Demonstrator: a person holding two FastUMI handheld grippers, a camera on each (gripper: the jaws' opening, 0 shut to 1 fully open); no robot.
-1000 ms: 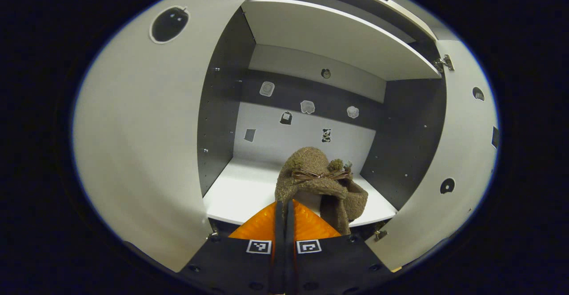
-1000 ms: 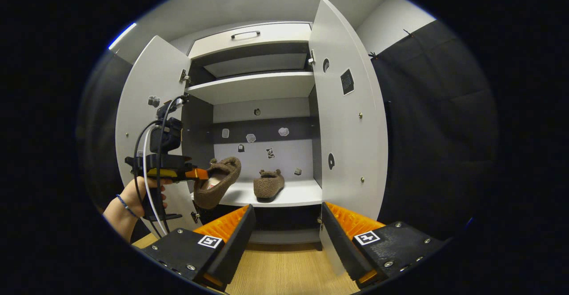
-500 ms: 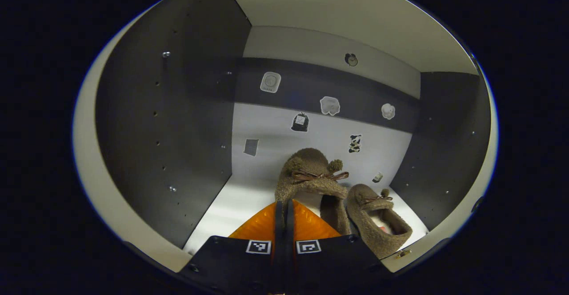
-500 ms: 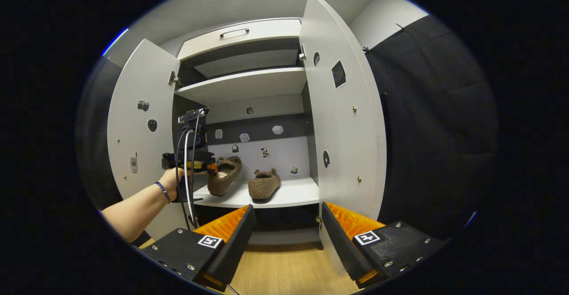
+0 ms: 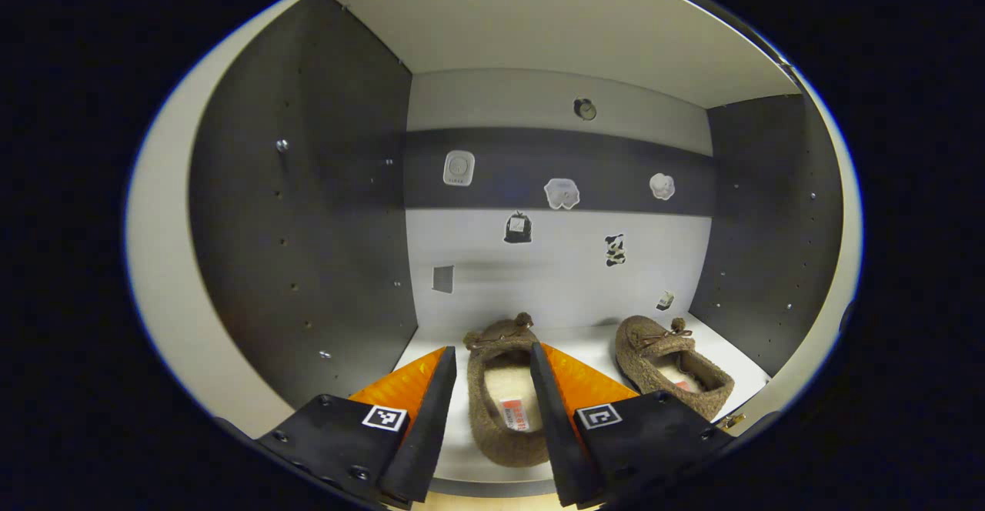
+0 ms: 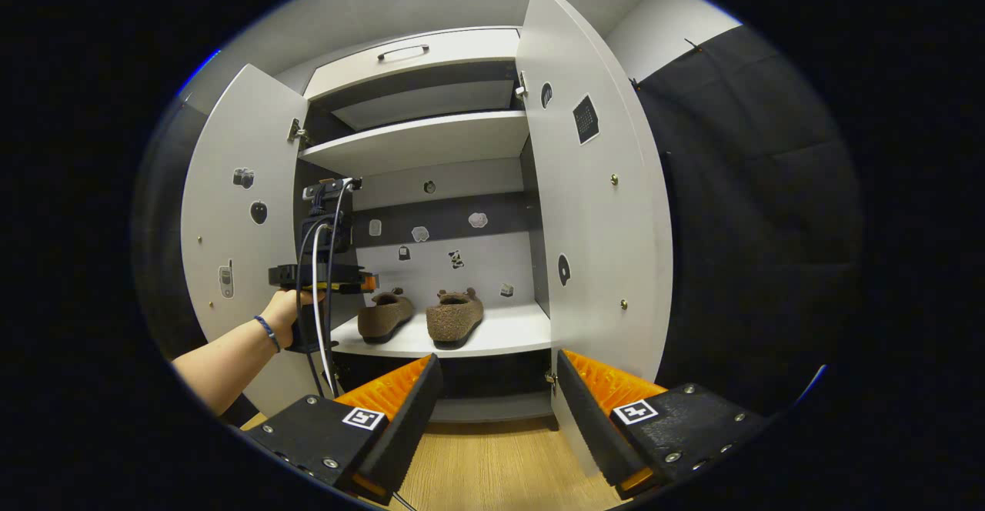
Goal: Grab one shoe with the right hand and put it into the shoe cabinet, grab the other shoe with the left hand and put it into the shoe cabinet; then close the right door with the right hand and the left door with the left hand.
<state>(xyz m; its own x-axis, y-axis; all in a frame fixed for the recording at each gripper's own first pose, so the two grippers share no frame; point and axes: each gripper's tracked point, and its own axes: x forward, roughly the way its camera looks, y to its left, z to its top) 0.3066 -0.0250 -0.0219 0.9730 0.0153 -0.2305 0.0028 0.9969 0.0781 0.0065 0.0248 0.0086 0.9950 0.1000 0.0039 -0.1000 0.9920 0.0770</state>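
Pale shelf board (image 5: 585, 345) inside the shoe cabinet (image 6: 419, 141) carries both slippers. Left gripper (image 5: 492, 411): jaws spread, flanking the heel of the left slipper (image 5: 505, 403) without pressing it. Right slipper (image 5: 674, 365) lies just beside, toe to the back wall. Right gripper (image 6: 496, 419): jaws spread, empty, above the wood floor (image 6: 485, 472). Fleecy uppers look light, soft and compressible; the heel rim probably suits pinching. Left door (image 6: 238, 242) and right door (image 6: 592, 211) stand open.

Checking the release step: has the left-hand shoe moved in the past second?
Yes. The left shoe has dropped from tilted in the air onto the shelf, beside the right shoe.
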